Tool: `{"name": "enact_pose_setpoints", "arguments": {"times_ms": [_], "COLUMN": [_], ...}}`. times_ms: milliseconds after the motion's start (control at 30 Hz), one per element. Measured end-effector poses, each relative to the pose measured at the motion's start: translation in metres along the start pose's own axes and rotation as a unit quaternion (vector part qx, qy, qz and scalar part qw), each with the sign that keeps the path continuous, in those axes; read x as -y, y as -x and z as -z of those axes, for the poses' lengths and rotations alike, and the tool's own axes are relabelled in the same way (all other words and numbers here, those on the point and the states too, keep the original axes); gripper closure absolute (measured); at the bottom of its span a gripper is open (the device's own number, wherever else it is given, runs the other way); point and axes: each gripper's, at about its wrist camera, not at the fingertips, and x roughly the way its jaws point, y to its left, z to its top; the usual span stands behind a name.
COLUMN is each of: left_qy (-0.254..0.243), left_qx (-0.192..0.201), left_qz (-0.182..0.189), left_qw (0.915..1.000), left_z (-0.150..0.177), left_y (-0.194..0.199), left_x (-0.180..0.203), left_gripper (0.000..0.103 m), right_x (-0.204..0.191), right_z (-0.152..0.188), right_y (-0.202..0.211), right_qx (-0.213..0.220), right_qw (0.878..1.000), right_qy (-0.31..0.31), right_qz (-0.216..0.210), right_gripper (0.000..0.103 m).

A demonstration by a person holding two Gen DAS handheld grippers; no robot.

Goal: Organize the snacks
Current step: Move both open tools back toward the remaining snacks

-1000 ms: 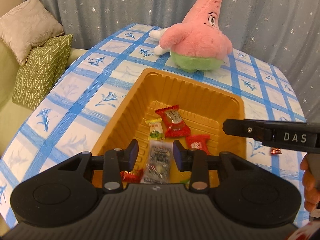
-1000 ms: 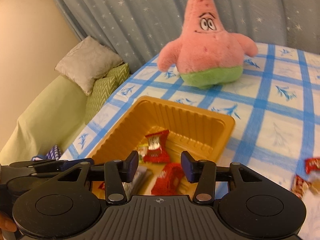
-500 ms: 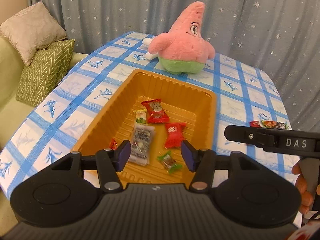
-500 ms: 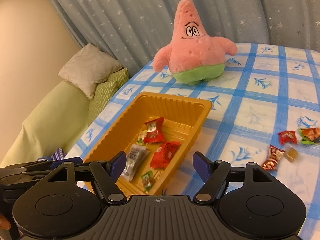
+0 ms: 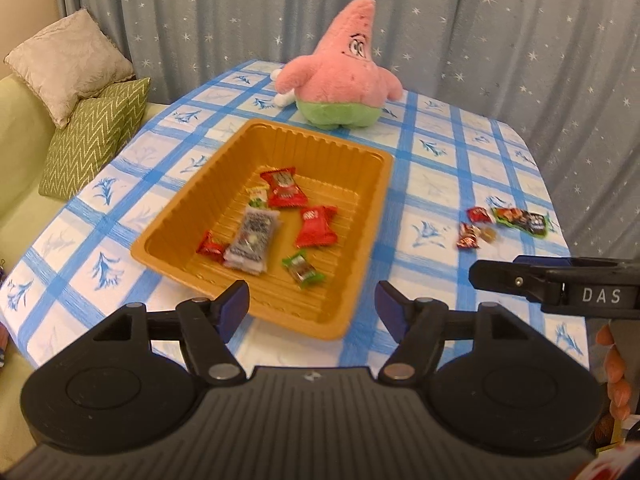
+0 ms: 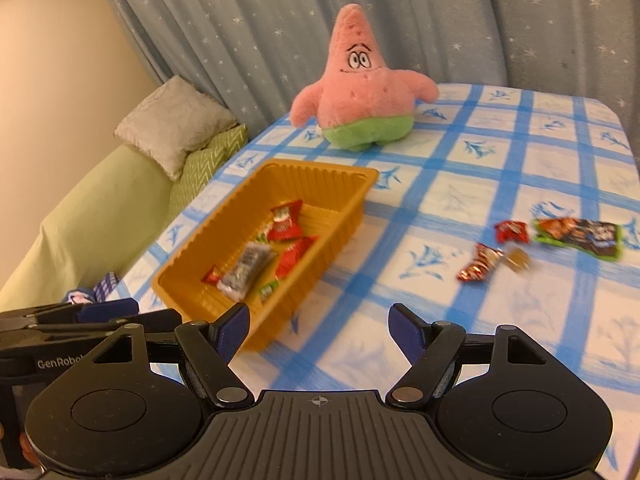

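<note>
- Both grippers hang back from the orange tray (image 5: 362, 216): the left gripper (image 5: 312, 308) has just been spreading its fingers, now moderately wide with nothing between them; the right gripper (image 6: 319, 326) stands wide and empty.
- Four loose snacks lie on the worktop (image 6: 452, 196) right of the tray: a small red packet (image 6: 511, 231), a green-edged dark packet (image 6: 578, 237), a red twist-wrapped candy (image 6: 479, 269) and a small brown sweet (image 6: 517, 259).
- Probably next: the right gripper fetches one. Approach from above, straddle a single wrapper across its narrow side, avoid pinching the tablecloth.
- The tray holds six wrapped snacks: red, grey and green ones.
</note>
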Motion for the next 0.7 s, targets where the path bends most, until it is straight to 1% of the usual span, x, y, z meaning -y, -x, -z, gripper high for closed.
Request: {"name": "enact_pose_setpoints", "arguments": {"times_ms": [300,700], "left_qy": [-0.014,-0.034], "left_qx": [-0.01,-0.025], "left_qz": [0.008,0.038], "left_qw": [0.9998,0.9984], "left_z": [0.019,0.035], "left_y": [0.01,0.006], "left_x": [0.033,0.086], "left_gripper": [0.034,0.034], "right_x": [0.028,0.068], "right_z": [0.023,0.044], "right_y": [0.036,0.066], "right_qx": [-0.003,-0.007], "right_qw": [1.0,0.998], "right_qy": [-0.001,-0.003], "right_qz": [0.02,0.057], "right_gripper": [0.027,0.027]}}
